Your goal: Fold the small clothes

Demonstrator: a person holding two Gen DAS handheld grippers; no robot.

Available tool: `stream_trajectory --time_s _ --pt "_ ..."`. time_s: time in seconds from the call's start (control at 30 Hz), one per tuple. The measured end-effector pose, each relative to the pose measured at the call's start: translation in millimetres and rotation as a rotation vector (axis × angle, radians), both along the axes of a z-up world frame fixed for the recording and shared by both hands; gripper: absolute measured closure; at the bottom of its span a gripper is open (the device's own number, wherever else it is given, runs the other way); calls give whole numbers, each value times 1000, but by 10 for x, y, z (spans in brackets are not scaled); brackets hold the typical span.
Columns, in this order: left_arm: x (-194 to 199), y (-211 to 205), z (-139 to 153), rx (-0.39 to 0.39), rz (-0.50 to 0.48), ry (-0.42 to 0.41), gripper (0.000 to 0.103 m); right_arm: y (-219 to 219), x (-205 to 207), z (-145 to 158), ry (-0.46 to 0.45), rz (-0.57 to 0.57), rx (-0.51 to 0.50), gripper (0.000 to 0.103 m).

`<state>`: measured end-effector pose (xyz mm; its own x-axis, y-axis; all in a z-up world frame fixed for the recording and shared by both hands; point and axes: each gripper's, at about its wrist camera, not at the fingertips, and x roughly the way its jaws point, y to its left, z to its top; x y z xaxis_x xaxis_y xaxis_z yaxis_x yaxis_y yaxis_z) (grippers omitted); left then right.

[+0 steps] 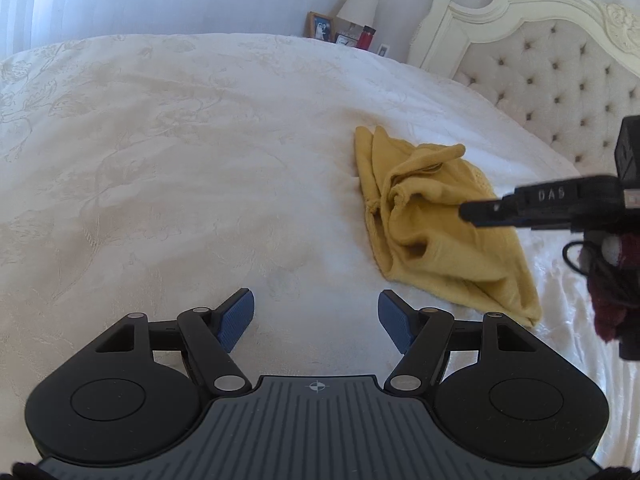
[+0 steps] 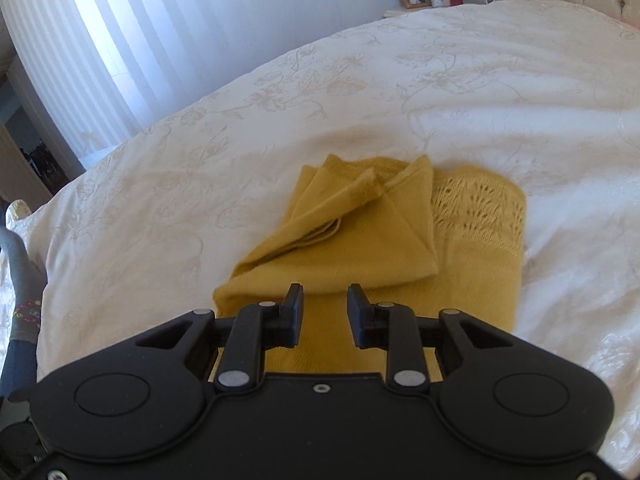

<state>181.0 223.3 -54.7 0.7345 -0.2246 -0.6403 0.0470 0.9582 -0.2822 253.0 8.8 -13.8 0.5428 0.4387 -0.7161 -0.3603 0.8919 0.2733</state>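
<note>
Bright bedroom, white embroidered bedspread [image 1: 160, 140]. Yellow knit garment [image 2: 360, 240] part-folded toward headboard side, well off edges. Right gripper [image 2: 324, 312] parted above it, empty; left gripper [image 1: 316, 316] wide, empty. Risk: loose top flap slipping open if nudged.

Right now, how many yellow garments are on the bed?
1: a mustard-yellow knitted garment, partly folded, lies on the white embroidered bedspread just ahead of the right tool. Nothing else yellow shows.

Both wrist views over bed [image 1: 200, 140]
</note>
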Motion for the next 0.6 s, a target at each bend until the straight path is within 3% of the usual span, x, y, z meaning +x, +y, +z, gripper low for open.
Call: stream_trajectory --time_s 0.13,0.33,0.4,0.53,0.6 --pt "87 -104 142 0 -25 -36 35 112 -233 -163 36 137 -36 66" --pt "347 -471 239 36 -108 -95 35 -139 -169 53 -112 29 -51 66" --pt "450 -597 189 52 -142 -101 35 -185 -59 50 -115 14 -69 66" --pt "667 -780 -60 170 -176 -41 35 -164 101 -61 -130 7 -126 67" --pt "761 -777 -219 188 -195 23 35 -123 186 -120 -136 12 -160 68"
